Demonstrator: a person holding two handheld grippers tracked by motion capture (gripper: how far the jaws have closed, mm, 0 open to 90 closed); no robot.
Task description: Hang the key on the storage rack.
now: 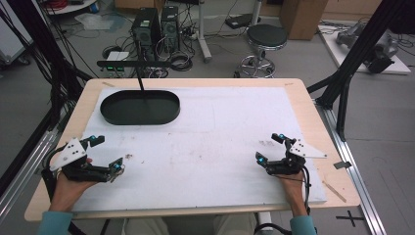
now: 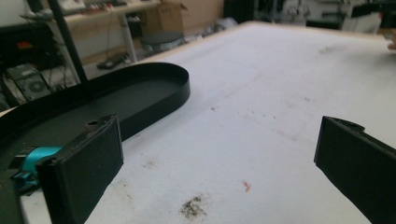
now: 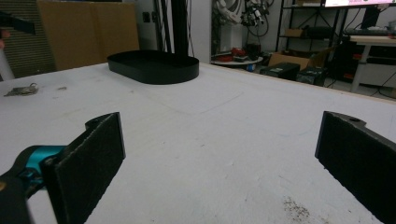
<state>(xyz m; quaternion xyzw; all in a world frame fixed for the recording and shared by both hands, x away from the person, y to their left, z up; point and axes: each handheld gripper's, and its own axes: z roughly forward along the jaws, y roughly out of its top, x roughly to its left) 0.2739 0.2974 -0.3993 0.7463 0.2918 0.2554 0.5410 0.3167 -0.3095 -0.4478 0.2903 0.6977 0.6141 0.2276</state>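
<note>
A: Tray (image 1: 140, 107), black, oval: high view places it at the table's (image 1: 220, 147) far left, long axis across, nearer the left gripper (image 1: 106, 155) than the right gripper (image 1: 271, 148).

B: Left gripper view?

A: Jaws spread, empty; tray (image 2: 140, 93) ahead-left.

B: Right gripper view?

A: Jaws released, empty; tray (image 3: 154, 65) far ahead, well apart.

Each hand wears a teal sleeve and carries a black gripper, the left gripper (image 1: 104, 154) and the right gripper (image 1: 269, 148). Both have small teal parts near the jaws and a pale grey three-cornered plate on top. A black cable trails from the right one; the jaws are flat black pads.
</note>
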